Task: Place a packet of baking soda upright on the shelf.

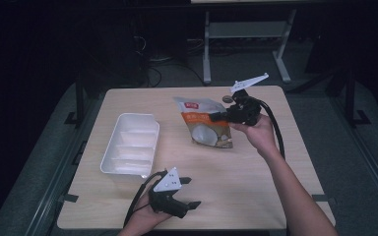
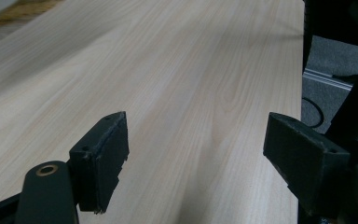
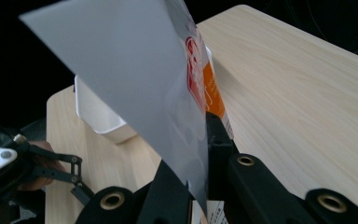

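A snack bag (image 1: 206, 129), white at the top and orange with a coconut picture below, hangs tilted above the wooden table (image 1: 256, 167) right of its middle. My right gripper (image 1: 215, 117) is shut on the bag's right edge. In the right gripper view the bag (image 3: 135, 79) rises between the two black jaws of that gripper (image 3: 200, 154), its pale back toward the camera. My left gripper (image 1: 192, 192) is held low near the table's front edge, open, its jaws pointing right. In the left gripper view the left gripper (image 2: 196, 158) has only bare tabletop (image 2: 168, 70) between its wide-apart jaws.
A white ribbed tray (image 1: 130, 145) lies on the left half of the table, also visible behind the bag as the tray (image 3: 98, 116). Beyond the table's far edge stand a metal frame and cables on a dark floor.
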Tool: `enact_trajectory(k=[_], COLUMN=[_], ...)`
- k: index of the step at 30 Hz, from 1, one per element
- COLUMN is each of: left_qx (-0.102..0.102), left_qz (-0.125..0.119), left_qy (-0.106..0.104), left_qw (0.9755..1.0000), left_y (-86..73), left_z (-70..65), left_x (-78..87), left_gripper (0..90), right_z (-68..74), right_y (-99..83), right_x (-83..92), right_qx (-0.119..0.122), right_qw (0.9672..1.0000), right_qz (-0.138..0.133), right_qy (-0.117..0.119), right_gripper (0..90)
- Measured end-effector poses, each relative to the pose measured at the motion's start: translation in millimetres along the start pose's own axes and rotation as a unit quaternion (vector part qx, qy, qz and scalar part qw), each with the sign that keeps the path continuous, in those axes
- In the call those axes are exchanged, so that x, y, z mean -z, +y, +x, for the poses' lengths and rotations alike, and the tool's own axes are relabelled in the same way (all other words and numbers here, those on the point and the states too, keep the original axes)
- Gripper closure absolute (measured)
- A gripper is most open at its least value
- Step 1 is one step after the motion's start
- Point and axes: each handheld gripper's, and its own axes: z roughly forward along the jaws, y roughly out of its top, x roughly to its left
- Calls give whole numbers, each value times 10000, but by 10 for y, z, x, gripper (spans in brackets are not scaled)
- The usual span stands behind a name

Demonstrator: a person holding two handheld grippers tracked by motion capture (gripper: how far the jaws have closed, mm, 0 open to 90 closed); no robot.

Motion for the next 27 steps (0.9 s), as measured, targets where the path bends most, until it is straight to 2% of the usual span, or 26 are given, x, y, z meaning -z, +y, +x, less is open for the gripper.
enact_trajectory(k=[10,14,27], left_qx=[-33,-18,-147], left_qz=[-38,-12,57], left_qy=[-83,-151,-246], left_qw=[10000,9999,9996], left_y=[-20,-45,-79], left_z=[21,22,35], left_x=[27,13,11], left_gripper=[219,219,208], right_z=[113,199,333], right_y=[221,335,542], right_x=[-235,-369,-638], right_qx=[178,285,417], right_qw=[9995,9988,9969], right_qz=[-79,-129,-166], right_qy=[265,370,652], right_gripper=[898,897,898])
